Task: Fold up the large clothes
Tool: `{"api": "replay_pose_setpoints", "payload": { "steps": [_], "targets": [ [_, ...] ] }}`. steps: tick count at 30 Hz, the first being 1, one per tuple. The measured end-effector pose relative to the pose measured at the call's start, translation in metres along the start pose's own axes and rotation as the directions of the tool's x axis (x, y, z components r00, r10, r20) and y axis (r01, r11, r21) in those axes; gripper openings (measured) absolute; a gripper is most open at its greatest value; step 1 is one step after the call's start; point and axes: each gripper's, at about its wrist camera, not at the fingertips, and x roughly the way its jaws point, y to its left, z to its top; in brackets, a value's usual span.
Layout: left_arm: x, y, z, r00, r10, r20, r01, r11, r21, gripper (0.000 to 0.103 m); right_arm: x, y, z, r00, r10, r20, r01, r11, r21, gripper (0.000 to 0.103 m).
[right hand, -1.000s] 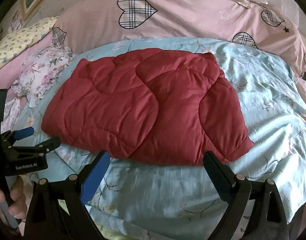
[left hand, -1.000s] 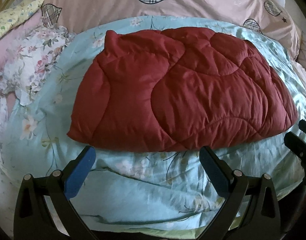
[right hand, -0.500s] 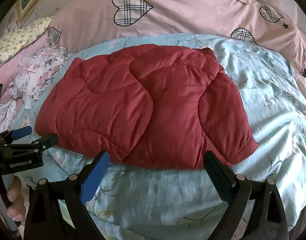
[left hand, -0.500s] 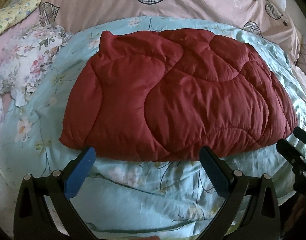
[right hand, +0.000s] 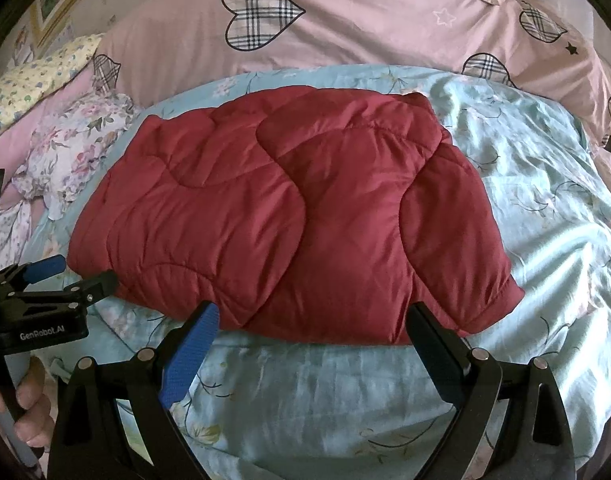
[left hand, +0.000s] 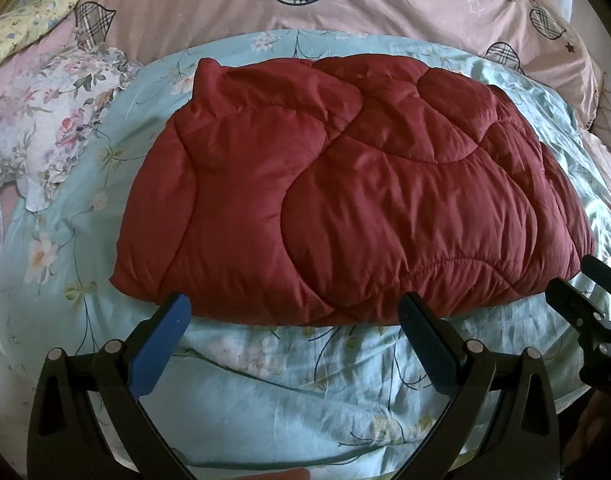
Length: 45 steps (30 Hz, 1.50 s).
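Both tools, left (left hand: 293, 312) marked "GenRobot.AI" and right (right hand: 311, 320), gape empty near red quilted jacket (right hand: 289, 220).

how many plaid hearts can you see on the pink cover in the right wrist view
4: a whole plaid heart at the top centre, another at the top right, part of one at the blue sheet's edge, another at left. Others may be hidden.

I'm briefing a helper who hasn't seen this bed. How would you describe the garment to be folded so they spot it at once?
On the bed, find the pale blue floral sheet in front of the pink heart-print pillows. In its middle lies the dark red quilted jacket, spread flat. It is the only plain, puffy, stitched piece; the floral frilled cloth to its left is thin and patterned.
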Motion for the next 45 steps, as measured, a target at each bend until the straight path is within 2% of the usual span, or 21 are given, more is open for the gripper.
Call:
{"api": "replay_pose_setpoints", "payload": {
  "steps": [45],
  "targets": [
    [-0.0014, 0.0065, 0.0005, 1.0, 0.006, 0.012, -0.006, 1.0, -0.011, 0.103, -0.004, 0.0025, 0.0023, 1.0, 0.01, 0.014, -0.01, 1.0, -0.002, 0.095]
  ]
}}
